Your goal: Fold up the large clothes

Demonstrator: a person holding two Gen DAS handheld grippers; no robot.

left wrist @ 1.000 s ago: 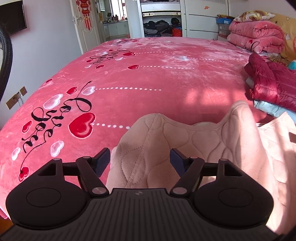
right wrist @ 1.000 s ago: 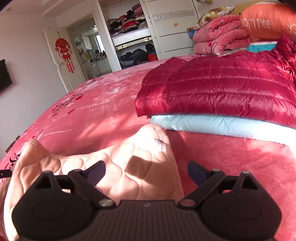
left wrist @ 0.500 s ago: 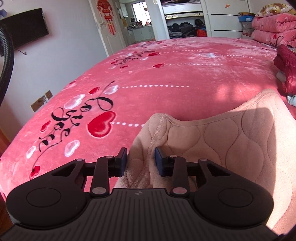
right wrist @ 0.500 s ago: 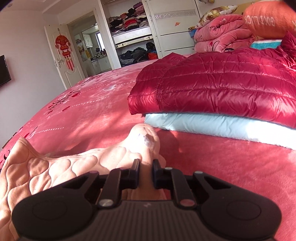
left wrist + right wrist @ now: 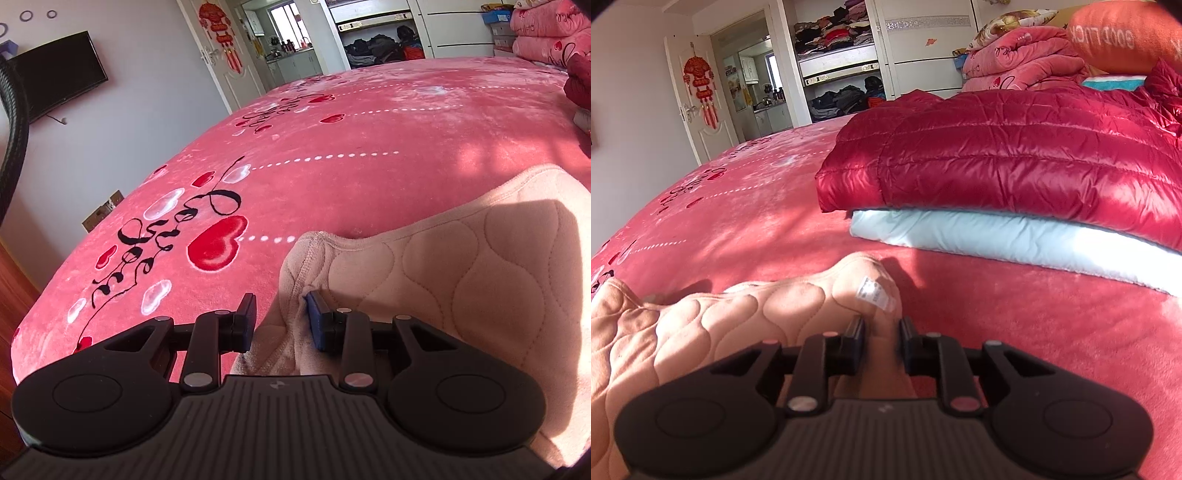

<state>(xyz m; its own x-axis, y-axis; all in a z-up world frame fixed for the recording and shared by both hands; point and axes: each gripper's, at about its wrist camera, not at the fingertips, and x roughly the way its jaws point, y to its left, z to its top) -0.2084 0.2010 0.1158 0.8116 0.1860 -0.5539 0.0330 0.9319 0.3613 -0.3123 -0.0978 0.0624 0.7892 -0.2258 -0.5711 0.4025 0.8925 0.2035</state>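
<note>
On the left, our left gripper (image 5: 282, 319) pinches one bunched corner of the peach quilted garment (image 5: 480, 266), while our right gripper (image 5: 881, 341), fingers just eased slightly, clamps the corner bearing the white label (image 5: 875, 291). We judge that the thick fabric could slip from either narrow pinch when pulled. It lies on the bed's pink heart blanket (image 5: 332, 147), near a red down jacket (image 5: 1015, 162) and wardrobe (image 5: 923, 48).

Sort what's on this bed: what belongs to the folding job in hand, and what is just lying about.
In the job:
peach quilted garment
left gripper, closed on one bunched end
right gripper, closed on the other end

Lying about:
shiny red down jacket
pale blue folded piece beneath it
pink blanket stack
</note>
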